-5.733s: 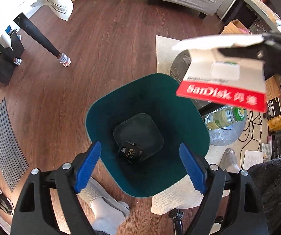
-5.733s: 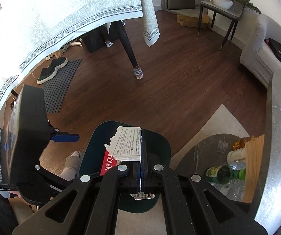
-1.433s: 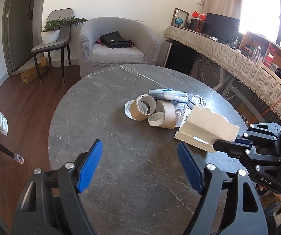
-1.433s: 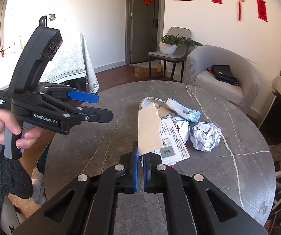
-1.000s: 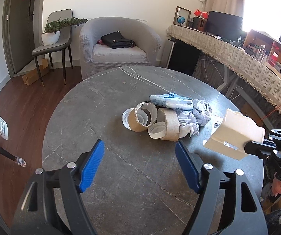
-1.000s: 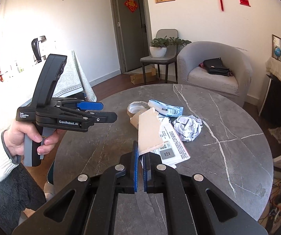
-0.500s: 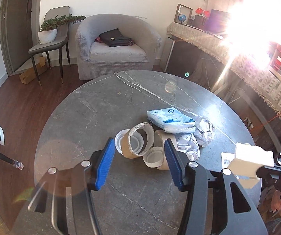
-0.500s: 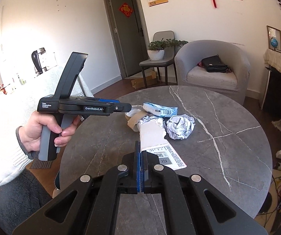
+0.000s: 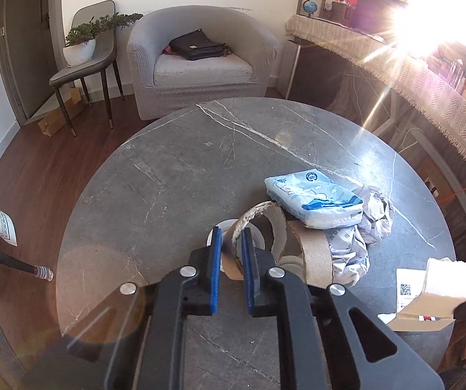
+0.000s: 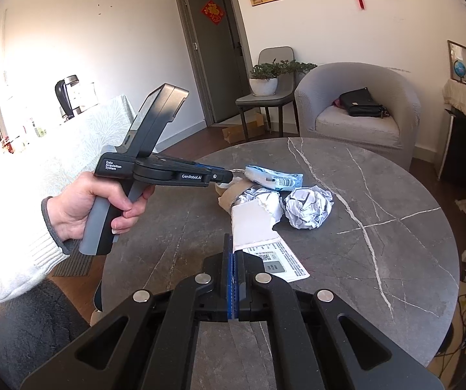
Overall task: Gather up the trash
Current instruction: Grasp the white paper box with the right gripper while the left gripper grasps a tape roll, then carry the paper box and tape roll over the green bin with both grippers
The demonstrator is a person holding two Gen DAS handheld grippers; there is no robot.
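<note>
A pile of trash lies on the round grey marble table [image 9: 174, 175]: cardboard tape rolls, a blue tissue pack [image 9: 314, 203] and crumpled paper [image 9: 375, 214]. My left gripper [image 9: 231, 243] is shut on the wall of the nearest cardboard roll [image 9: 255, 217]; it also shows in the right wrist view [image 10: 226, 177]. My right gripper [image 10: 234, 250] is shut on a torn cardboard package [image 10: 252, 222] with a printed sheet hanging from it, held above the table's near edge. The package also shows in the left wrist view [image 9: 440, 295].
A second cardboard roll [image 9: 312, 253] and white lids lie beside the gripped one. A crumpled paper ball [image 10: 309, 206] sits mid-table. A grey armchair [image 9: 200, 58] with a black bag and a chair with a plant [image 9: 83, 45] stand beyond the table.
My left gripper has moved in over the pile and closed on the cardboard roll's wall. My right gripper has pulled the torn package back toward the table's near edge.
</note>
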